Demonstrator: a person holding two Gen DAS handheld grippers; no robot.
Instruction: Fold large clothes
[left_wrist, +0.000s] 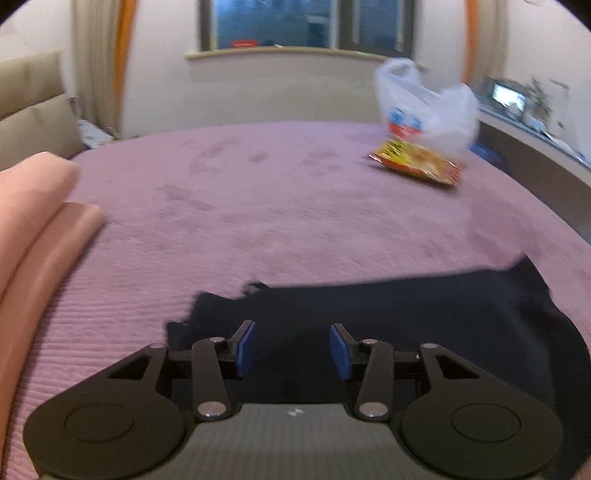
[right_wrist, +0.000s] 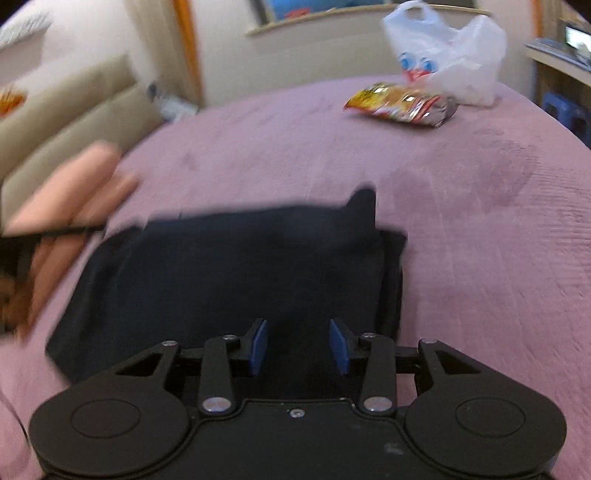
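Note:
A dark navy garment (right_wrist: 236, 266) lies folded into a rough rectangle on the purple bedspread (right_wrist: 461, 229). It also shows in the left wrist view (left_wrist: 424, 314), low and to the right. My left gripper (left_wrist: 292, 350) is open and empty, its blue pads above the garment's near left part. My right gripper (right_wrist: 298, 347) is open and empty, just above the garment's near edge. Both views are blurred by motion.
A white plastic bag (right_wrist: 450, 55) and a yellow-red snack packet (right_wrist: 399, 103) lie at the bed's far right; both show in the left wrist view, the bag (left_wrist: 424, 107) and the packet (left_wrist: 417, 164). Folded pink cloth (left_wrist: 33, 229) lies at the left. A beige headboard (right_wrist: 66, 122) stands behind.

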